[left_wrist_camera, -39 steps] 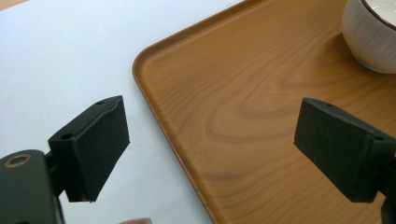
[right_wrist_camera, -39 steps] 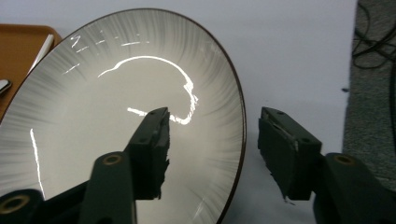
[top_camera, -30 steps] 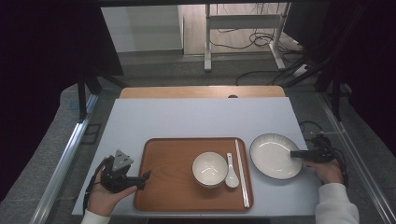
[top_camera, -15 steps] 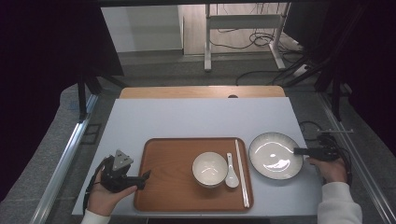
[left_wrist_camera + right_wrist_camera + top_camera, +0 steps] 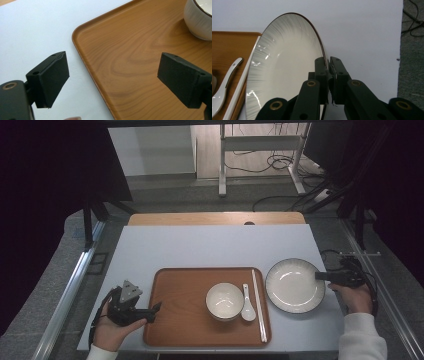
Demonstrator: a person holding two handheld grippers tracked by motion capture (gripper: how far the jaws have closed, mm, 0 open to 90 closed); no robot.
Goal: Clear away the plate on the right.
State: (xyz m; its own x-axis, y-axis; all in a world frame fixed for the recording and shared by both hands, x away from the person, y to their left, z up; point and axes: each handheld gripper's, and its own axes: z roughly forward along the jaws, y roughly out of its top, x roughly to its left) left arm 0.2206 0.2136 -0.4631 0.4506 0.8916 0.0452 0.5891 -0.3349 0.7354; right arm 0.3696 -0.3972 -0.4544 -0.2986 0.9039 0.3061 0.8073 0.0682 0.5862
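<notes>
The right hand-held gripper (image 5: 329,75) had just closed its jaws and pinched the right rim of the plate (image 5: 294,285), which sat on the counter (image 5: 210,245) just right of the tray (image 5: 185,320). The left hand-held gripper (image 5: 112,82) stood with jaws wide and nothing between them, over the tray's left edge. On the tray lay a bowl (image 5: 224,300), a spoon (image 5: 247,304) and chopsticks (image 5: 259,305).

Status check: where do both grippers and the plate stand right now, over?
Right gripper clamped on plate rim. Left gripper open over tray edge, empty. Chopsticks beside plate.
</notes>
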